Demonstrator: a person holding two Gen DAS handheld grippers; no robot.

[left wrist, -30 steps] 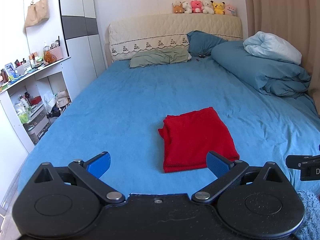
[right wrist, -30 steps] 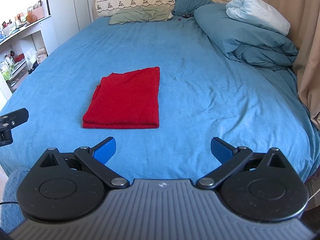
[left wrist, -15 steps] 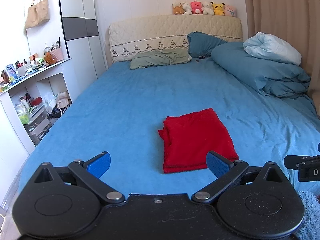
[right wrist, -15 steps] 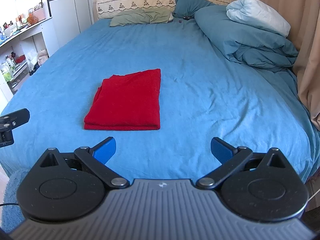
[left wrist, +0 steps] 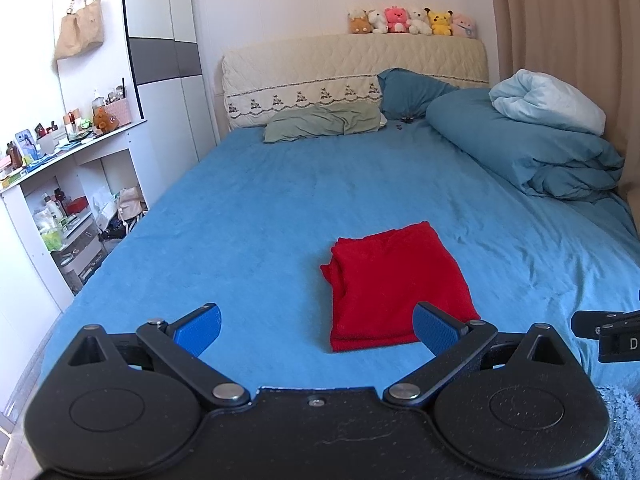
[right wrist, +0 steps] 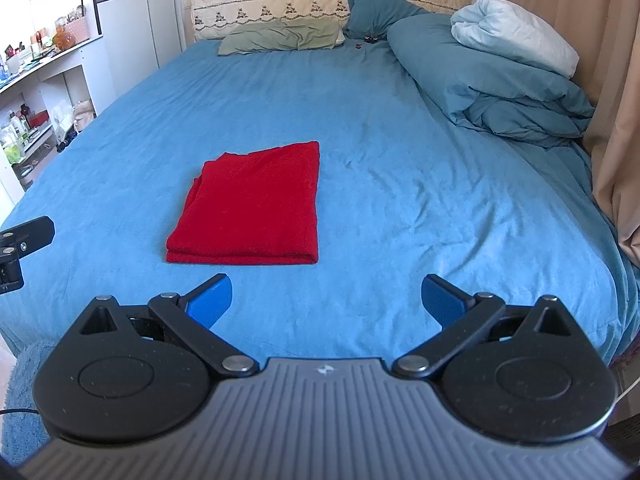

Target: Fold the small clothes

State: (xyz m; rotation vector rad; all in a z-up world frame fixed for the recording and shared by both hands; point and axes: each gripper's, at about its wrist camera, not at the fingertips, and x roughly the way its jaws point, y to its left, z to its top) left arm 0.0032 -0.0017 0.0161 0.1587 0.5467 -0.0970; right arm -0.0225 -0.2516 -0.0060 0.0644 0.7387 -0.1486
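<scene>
We hold the left gripper (left wrist: 317, 329) and right gripper (right wrist: 326, 298) wide apart, empty, short of the folded red garment (right wrist: 256, 204) on the blue bedsheet (right wrist: 400, 128).

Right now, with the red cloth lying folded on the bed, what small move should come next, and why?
Probably none on the cloth: draw both grippers back. The red cloth already lies as a flat, layered rectangle on the blue bed sheet, and the left gripper and right gripper are both open, empty and short of it. One more fold seems unneeded.
</scene>
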